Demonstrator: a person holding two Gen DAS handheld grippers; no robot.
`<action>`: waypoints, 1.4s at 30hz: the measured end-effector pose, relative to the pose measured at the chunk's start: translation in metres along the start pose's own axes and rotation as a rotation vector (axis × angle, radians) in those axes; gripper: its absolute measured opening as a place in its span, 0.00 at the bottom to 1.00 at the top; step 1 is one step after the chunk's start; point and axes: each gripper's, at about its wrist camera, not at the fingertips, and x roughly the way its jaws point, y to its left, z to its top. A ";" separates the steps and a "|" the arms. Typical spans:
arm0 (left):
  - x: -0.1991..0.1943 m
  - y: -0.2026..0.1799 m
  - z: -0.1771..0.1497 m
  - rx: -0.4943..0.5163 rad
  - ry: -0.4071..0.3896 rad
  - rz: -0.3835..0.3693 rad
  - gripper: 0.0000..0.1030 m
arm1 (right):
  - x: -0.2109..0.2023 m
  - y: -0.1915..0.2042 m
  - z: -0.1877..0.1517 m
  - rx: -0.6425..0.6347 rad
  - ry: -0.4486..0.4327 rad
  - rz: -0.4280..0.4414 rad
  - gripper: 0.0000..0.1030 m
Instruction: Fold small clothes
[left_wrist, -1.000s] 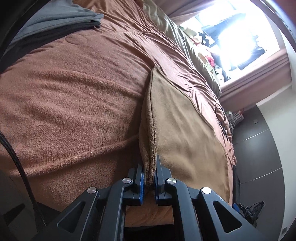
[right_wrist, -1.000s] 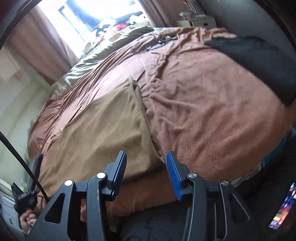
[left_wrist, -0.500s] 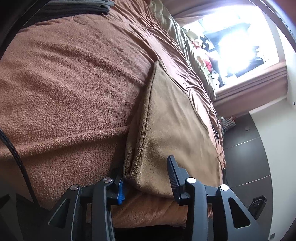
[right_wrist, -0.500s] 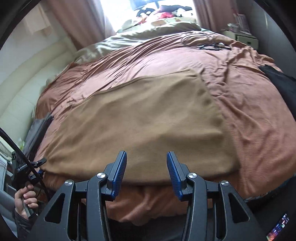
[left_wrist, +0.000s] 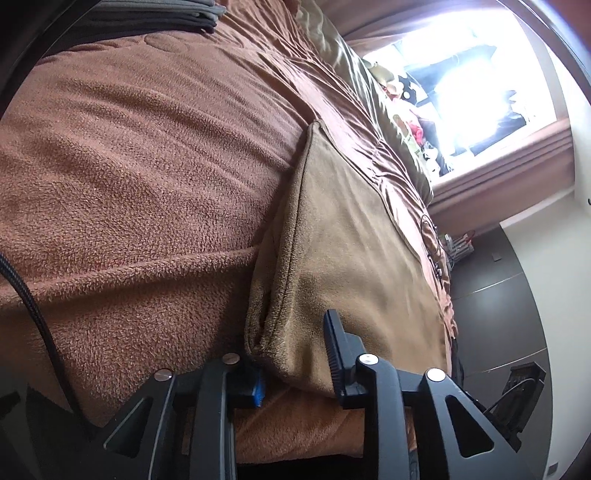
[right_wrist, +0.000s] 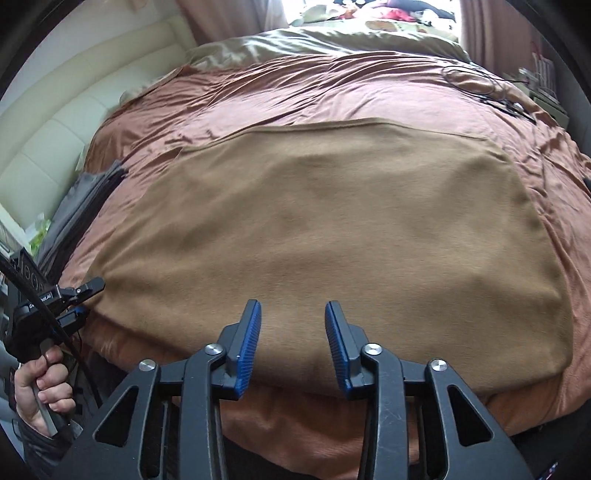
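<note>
The bed (right_wrist: 258, 107), covered by a brown fleece blanket (left_wrist: 129, 166), carries all items. The tan garment (right_wrist: 325, 221) lies flat across the near half of the bed, its near hem just short of the near edge and its far hem about mid-bed. In the left wrist view the garment's near-left corner shows two layers with a hemmed edge, indicating a fold is already made.

The right gripper (right_wrist: 292, 347) hovers at the middle of the near hem, jaws apart, holding nothing. The left gripper (left_wrist: 295, 354) sits at the near-left corner of the garment, jaws spread; the corner lies between the fingers but is not clamped.

Risks, as judged from this position:
- Closing the left jaws here may catch the blanket together with the garment, since both are soft pile and lie touching.
- Pinching only the upper layer would open the existing fold when lifted.
- Uneven lift between the two grippers would skew the next fold.

Surrounding items: a stack of grey folded clothes (right_wrist: 79, 206) rests at the left edge of the bed, apart from the garment. Black cables (right_wrist: 491, 92) lie toward the far-right corner. An olive duvet (right_wrist: 332, 44) lies along the far edge. None obstructs the near hem.
</note>
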 end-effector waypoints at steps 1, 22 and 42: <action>0.001 0.001 0.000 -0.001 0.002 0.006 0.15 | 0.005 0.005 0.000 -0.011 0.012 -0.001 0.22; -0.011 0.015 0.000 -0.051 -0.002 -0.013 0.07 | 0.034 0.007 0.013 -0.053 0.097 -0.012 0.11; -0.008 0.014 -0.010 -0.176 -0.031 0.029 0.07 | 0.130 -0.022 0.121 0.069 0.145 -0.023 0.06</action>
